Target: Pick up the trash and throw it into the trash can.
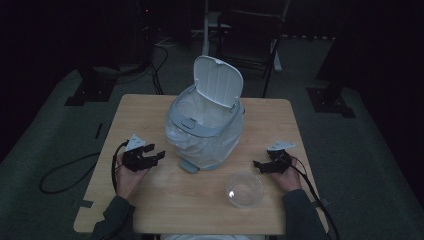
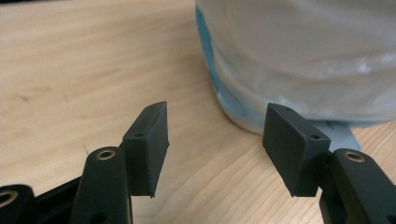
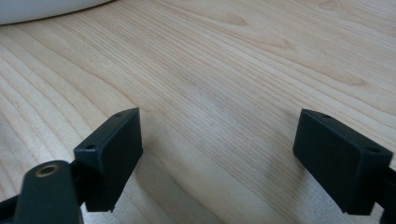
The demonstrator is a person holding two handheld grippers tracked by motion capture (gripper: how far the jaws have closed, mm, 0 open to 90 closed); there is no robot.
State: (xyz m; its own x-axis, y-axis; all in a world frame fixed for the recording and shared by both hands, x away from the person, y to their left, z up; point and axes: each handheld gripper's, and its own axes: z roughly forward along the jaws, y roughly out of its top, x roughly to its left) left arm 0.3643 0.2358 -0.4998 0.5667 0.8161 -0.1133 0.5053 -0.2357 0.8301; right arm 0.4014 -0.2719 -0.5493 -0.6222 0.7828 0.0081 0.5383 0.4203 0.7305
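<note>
No handling has begun: my left hand-held gripper and right hand-held gripper rest released on the table, the bin between them, the bowl near the right one, untouched.

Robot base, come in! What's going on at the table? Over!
Left hand-held gripper open, empty, beside bin. Right hand-held gripper open, empty, near bowl. Bin lid up, bag in. Nothing blocking.
</note>
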